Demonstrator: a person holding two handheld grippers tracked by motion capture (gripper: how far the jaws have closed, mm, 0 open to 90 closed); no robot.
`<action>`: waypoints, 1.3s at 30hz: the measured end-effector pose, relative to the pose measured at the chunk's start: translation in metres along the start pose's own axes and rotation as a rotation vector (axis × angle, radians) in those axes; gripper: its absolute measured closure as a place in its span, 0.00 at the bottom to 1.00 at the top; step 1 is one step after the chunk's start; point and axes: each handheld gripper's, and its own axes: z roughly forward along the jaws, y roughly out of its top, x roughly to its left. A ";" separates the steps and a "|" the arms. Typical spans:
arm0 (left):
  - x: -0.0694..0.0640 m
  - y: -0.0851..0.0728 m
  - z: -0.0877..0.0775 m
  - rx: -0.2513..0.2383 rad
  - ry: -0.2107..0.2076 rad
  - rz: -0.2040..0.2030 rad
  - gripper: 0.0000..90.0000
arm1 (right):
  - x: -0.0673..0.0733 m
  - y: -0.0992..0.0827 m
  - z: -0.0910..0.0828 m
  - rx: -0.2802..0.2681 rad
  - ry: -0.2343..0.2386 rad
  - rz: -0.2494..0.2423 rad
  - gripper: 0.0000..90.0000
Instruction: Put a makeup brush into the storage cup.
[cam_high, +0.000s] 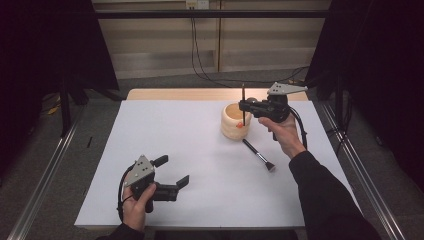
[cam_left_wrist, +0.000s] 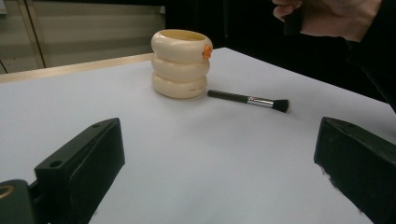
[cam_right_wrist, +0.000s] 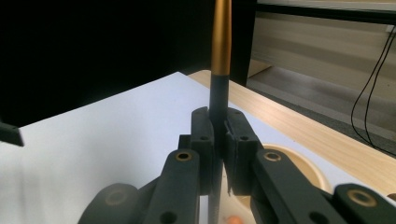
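Black grippers (cam_high: 170, 171) with grey three-cornered plates (black sleeves, trailing cables)

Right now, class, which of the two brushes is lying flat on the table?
The black brush with the silver ferrule, beside the cream holder. The other brush stands upright in the right hand-held gripper.

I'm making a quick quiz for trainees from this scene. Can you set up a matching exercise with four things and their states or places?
Things:
1. cream ringed holder cup
2. black makeup brush with silver ferrule
3. slim black and gold brush
4. left hand-held gripper

States:
A. jaws spread open, nothing between them
B. clamped upright in the right hand-held gripper
C. lying flat on the white table
D. standing on the table, small orange knob on its side

Pairs: 1-D, 2-C, 3-B, 4-A
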 end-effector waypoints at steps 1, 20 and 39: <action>0.000 0.000 0.000 -0.002 0.002 -0.001 0.02 | -0.002 0.002 0.002 0.001 -0.010 0.001 0.93; 0.003 0.000 0.000 -0.005 -0.009 0.001 0.02 | -0.030 0.004 0.032 0.029 -0.081 0.027 0.93; 0.004 0.001 0.001 -0.010 -0.022 0.007 0.02 | -0.031 -0.021 0.045 0.057 -0.071 0.058 0.93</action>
